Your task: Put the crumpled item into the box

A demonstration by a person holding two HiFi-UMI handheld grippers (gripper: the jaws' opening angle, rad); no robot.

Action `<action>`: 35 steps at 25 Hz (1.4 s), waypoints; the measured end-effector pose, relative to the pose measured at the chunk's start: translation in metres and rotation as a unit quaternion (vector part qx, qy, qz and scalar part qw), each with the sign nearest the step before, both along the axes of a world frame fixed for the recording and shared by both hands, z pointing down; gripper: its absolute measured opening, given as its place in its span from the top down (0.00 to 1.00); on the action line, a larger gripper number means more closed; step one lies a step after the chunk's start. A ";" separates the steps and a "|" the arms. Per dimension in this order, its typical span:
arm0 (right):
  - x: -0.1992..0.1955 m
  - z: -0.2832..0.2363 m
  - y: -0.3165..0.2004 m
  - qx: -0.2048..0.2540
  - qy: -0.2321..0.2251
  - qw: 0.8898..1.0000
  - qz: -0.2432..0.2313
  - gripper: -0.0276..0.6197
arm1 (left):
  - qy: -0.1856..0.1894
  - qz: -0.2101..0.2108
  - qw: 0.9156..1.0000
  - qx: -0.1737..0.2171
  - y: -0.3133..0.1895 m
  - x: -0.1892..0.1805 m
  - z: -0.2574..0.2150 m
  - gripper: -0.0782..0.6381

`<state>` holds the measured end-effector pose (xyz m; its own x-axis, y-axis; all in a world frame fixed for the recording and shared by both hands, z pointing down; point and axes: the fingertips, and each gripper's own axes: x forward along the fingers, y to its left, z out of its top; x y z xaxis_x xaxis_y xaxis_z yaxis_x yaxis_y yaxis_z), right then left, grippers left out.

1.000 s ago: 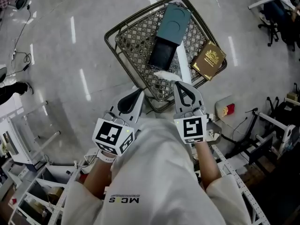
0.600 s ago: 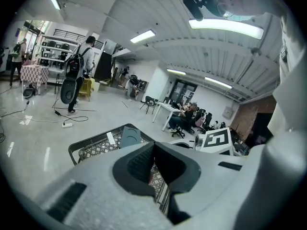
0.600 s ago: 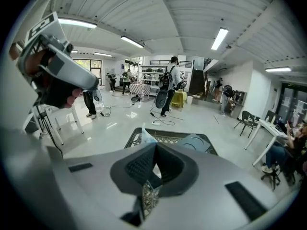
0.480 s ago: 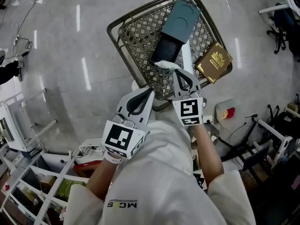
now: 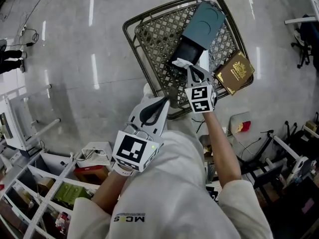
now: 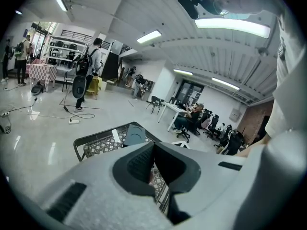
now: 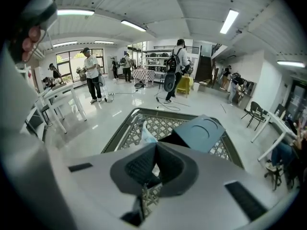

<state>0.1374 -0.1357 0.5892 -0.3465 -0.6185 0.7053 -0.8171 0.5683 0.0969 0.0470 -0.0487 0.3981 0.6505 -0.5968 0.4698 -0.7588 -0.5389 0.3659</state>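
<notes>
The shirt (image 5: 164,193) print reads, perhaps, "MC S".

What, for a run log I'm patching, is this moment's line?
right tongs: shut on crumpled item, by open box | left tongs: shut, empty, near body | item: not yet in box

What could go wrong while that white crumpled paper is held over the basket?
1. The right tongs seem to pinch the crumpled paper by one end only; it might slip and land on the basket mesh, not in the box.
2. The lid covers part of the box, so the dark opening is small and the paper could catch on its edge.
3. The brown book overhangs the basket rim near the right arm and might get knocked off.
</notes>
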 end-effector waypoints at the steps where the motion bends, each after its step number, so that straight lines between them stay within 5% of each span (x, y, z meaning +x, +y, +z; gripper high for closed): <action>1: -0.001 0.007 -0.003 -0.007 0.001 1.000 -0.001 0.94 | -0.001 -0.001 1.000 -0.001 0.000 -0.001 0.000 0.87; 9: -0.004 0.054 -0.021 -0.083 0.002 0.997 -0.001 0.94 | -0.004 -0.013 1.000 -0.005 0.002 -0.008 -0.001 0.87; 19: 0.015 0.108 -0.032 -0.153 0.021 0.985 0.073 0.93 | -0.006 -0.016 1.000 -0.011 0.005 -0.011 0.001 0.87; 27: 0.013 0.106 -0.039 -0.143 0.023 0.987 0.068 0.93 | -0.006 -0.013 1.000 -0.003 0.002 -0.012 -0.004 0.87; 35: 0.012 0.070 -0.038 -0.109 -0.033 0.987 0.114 0.85 | 0.008 -0.002 1.000 -0.004 0.000 -0.009 -0.006 0.87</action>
<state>0.1491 -0.1741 0.6589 -0.2647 -0.5210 0.8114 -0.9268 0.3700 -0.0648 0.0376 -0.0484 0.3922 0.6556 -0.5959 0.4638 -0.7549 -0.5332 0.3820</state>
